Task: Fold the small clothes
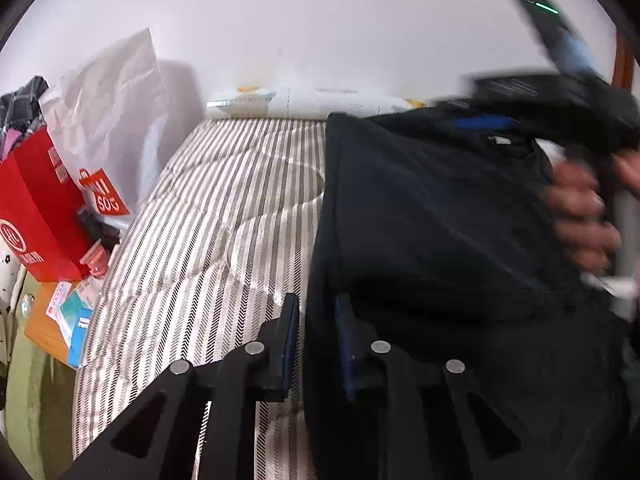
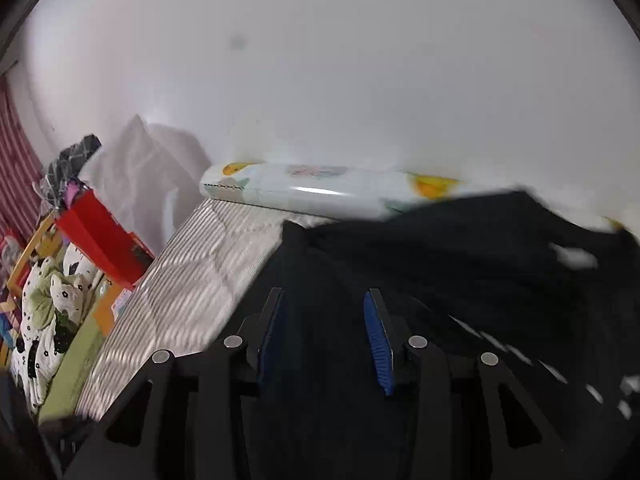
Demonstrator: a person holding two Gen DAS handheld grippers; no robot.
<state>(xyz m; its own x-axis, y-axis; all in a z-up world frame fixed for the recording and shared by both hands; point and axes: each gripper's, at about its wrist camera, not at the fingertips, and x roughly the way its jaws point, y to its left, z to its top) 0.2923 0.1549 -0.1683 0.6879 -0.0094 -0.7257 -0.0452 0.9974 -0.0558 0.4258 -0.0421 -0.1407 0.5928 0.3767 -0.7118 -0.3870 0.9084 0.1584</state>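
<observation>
I hold one tool in each hand above the bed (image 1: pixel 224 208), which has a striped grey and white cover. The thing to fold is a dark garment (image 1: pixel 440 220), almost black, with a small white label near its neck. It lies over the right part of the bed, and one part of it stands up in a raised fold.

My left tool (image 1: pixel 316 344) is nearly closed, and the left edge of the dark garment passes between its two blue pads. The gap is narrow and the cloth fills it, so I judge that this tool is pinching the hem. In the right wrist view, my right tool (image 2: pixel 326 336) has its jaws apart with dark cloth under and between them, but the pads do not press on it; I read this tool as released. The left wrist view shows the right tool blurred above the collar, with my hand (image 1: pixel 580 216) around its handle.

The garment looks soft and light, like thin knit cotton. It bends everywhere and keeps no shape, so it will sag when I lift it at one point only. It is not fragile and not slippery on the rubber pads. I think the best places to grasp are the edges and corners: the hem, the shoulder seam, or the collar, and only one layer at a time.
</observation>
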